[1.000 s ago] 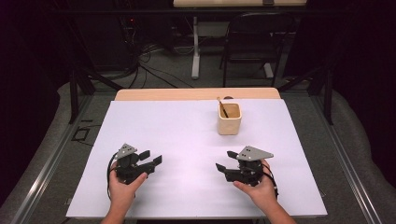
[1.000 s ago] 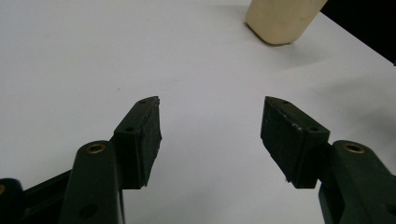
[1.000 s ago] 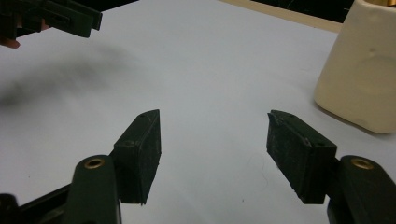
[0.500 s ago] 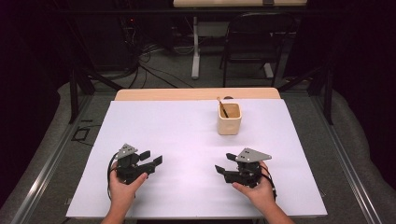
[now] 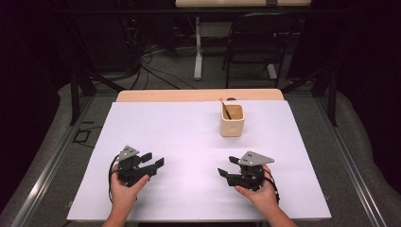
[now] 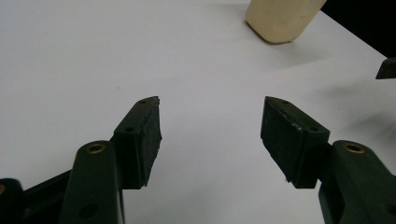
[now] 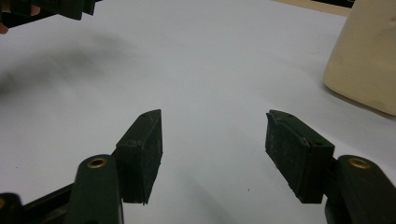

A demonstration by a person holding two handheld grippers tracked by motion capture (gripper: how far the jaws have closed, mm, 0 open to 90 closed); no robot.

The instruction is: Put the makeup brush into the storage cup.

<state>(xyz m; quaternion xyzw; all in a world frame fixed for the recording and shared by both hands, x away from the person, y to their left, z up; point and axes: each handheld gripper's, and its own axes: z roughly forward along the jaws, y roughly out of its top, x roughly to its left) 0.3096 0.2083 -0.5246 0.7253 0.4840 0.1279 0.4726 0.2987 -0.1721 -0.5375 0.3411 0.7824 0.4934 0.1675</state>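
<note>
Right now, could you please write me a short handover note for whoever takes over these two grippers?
Left gripper: held low over the white table cover at the near left, jaws open, nothing between them.
Right gripper: near right, jaws open and empty.
Things: the cream cup stands upright toward the far right of the cover, apart from both grippers, with a thin stick leaning inside it.
Done: nothing visible; cup and stick untouched.
Left: probably reaching for the cup or stick, which the right gripper sits closer to.

Dark room, grey floor (image 5: 47,156), black chair (image 5: 257,42) behind the white-topped table (image 5: 189,137), tangled cables (image 5: 156,52) on the floor
</note>
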